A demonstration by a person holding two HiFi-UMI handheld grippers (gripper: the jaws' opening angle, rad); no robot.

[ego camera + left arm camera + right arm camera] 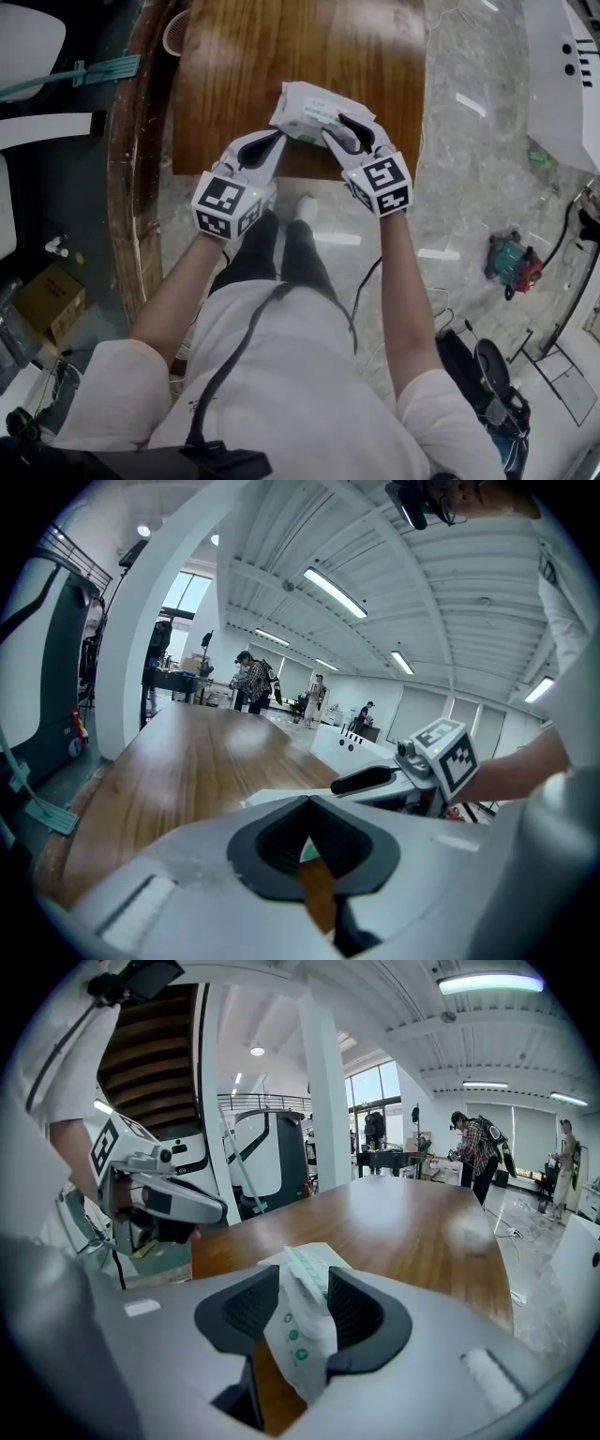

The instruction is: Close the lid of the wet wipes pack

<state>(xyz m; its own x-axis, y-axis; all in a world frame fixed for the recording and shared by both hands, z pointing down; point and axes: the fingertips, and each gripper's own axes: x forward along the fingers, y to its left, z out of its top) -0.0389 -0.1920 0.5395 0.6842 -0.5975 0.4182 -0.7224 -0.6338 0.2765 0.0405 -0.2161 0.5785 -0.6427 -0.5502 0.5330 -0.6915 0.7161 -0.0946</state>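
The right tongs (pixel 302 1302) pinch the soft wrapper of the wet wipes pack (pixel 314 111) just ahead; the left tongs (pixel 309 808), tips together and empty, sit beside its left edge; pressing the lid may twist the pack loose.

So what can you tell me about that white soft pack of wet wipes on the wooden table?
The white, green-printed soft plastic wet wipes pack lies crumpled near the closest edge of the brown wooden table. The right gripper is shut on its crimped end. Its lid cannot be made out.
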